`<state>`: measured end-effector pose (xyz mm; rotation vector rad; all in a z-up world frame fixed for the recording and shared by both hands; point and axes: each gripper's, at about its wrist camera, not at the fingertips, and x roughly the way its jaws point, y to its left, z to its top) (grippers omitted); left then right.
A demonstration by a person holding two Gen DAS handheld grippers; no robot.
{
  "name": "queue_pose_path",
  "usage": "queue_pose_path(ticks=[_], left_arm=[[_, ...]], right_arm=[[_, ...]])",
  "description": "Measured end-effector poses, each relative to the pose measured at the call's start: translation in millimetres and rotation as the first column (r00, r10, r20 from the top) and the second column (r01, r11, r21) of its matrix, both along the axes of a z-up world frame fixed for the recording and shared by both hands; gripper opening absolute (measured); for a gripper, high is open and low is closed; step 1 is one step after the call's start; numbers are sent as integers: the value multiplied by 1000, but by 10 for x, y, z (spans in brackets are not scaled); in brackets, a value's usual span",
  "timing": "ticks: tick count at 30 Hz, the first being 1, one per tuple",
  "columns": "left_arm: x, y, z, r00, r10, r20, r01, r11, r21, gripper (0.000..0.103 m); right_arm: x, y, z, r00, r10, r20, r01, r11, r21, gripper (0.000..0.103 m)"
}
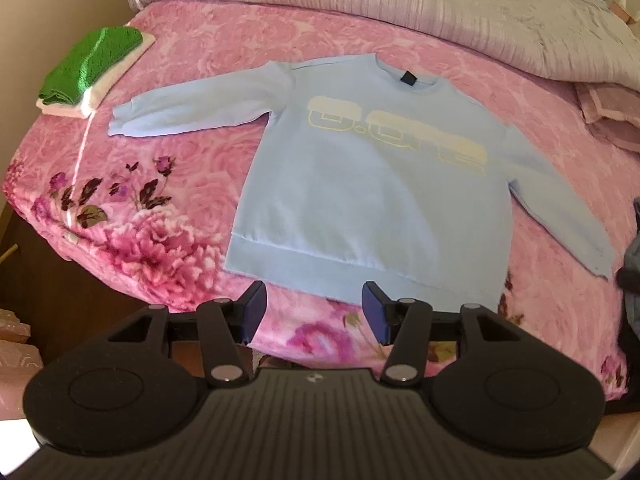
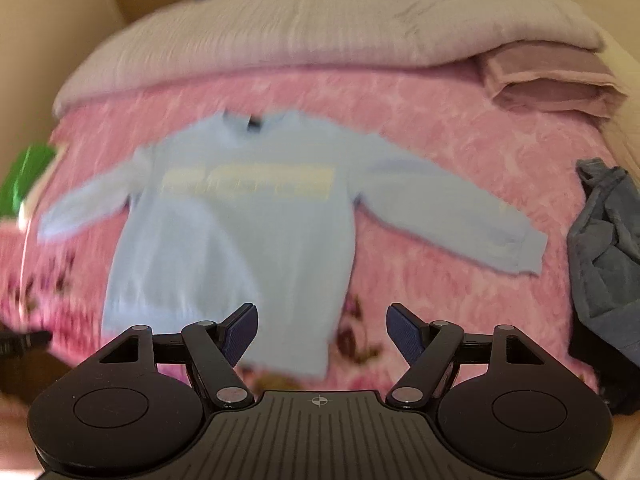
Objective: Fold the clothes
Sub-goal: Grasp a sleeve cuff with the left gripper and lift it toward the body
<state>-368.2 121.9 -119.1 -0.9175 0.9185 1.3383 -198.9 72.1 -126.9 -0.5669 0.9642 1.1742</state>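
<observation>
While spread flat on the pink floral bed [image 1: 192,60], lies face up just beyond both grippers: one light blue sweatshirt [image 1: 360,200], sleeves out, hem nearest the jaws. Left gripper [image 1: 314,310] over the hem, jaws spread, nothing between. Right gripper [image 2: 322,334] blurred, jaws spread wide, empty, near the hem's right corner. Upper left: one folded green-and-white stack [image 1: 92,68]. Right edge: one crumpled grey-blue garment [image 2: 608,248]. Along the top: one pale quilt [image 1: 400,8].
</observation>
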Motion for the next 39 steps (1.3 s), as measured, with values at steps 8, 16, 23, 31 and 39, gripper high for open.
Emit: queue_pose_path(ticks=[8, 16, 23, 31, 39], left_arm=[[-764, 1016, -445, 981, 53, 184, -50, 999, -20, 49], [-2104, 2030, -1079, 887, 293, 357, -293, 954, -56, 48], [-3322, 2458, -1889, 671, 595, 443, -601, 786, -145, 46], [-4012, 2463, -2410, 363, 716, 596, -817, 552, -166, 44], [-3958, 2625, -2564, 426, 701, 572, -826, 560, -72, 36]], right_arm=[[67, 779, -179, 984, -171, -60, 177, 976, 127, 75], [-208, 1714, -599, 941, -324, -97, 329, 944, 42, 75], [-481, 2157, -1054, 929, -365, -61, 363, 931, -49, 75], [-766, 2300, -1502, 945, -325, -28, 317, 936, -153, 75], [-759, 2301, -1801, 953, -303, 13, 301, 940, -163, 75]])
